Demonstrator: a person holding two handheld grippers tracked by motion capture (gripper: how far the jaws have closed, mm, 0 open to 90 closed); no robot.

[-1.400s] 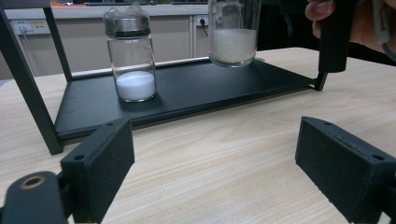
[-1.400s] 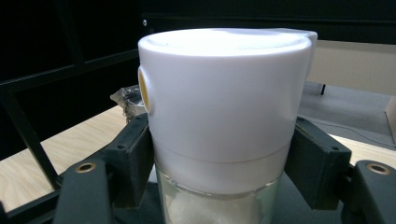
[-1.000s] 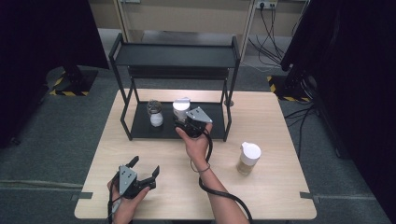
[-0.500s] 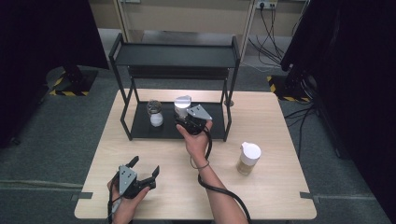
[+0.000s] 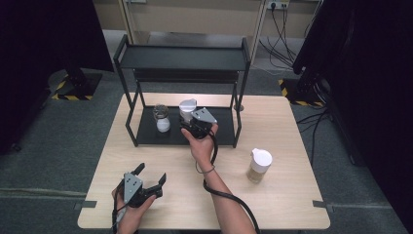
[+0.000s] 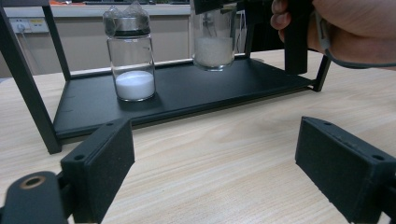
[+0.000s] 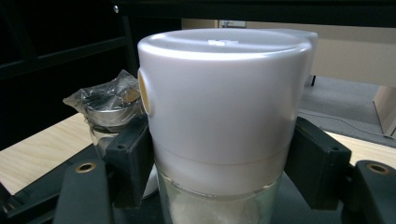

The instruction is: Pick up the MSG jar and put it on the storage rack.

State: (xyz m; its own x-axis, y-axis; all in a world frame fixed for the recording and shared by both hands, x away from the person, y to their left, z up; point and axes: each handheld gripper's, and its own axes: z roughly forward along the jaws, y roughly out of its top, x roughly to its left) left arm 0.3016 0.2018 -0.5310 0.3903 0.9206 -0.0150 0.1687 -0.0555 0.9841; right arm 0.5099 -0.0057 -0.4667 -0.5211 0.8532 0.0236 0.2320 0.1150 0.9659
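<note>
My right gripper (image 5: 191, 119) is shut on a glass jar with a white lid (image 5: 187, 107), its pads pressed on both sides just under the lid (image 7: 219, 107). The jar holds white grains (image 6: 214, 49), and its base looks to rest on the lower shelf (image 6: 187, 93) of a black two-tier rack (image 5: 180, 57). Left of it on the same shelf stands a second jar (image 5: 161, 119) with white powder and a plastic-wrapped metal cap (image 6: 127, 21). Near the table's front left, my left gripper (image 5: 152, 172) is open, its jaws (image 6: 215, 163) wide apart over bare wood.
A third jar with a white lid and tan contents (image 5: 258, 165) stands on the wooden table (image 5: 292, 204) to the right of the rack. The rack's front posts (image 5: 237, 122) flank the shelf opening. Cables trail from both grippers toward the near edge.
</note>
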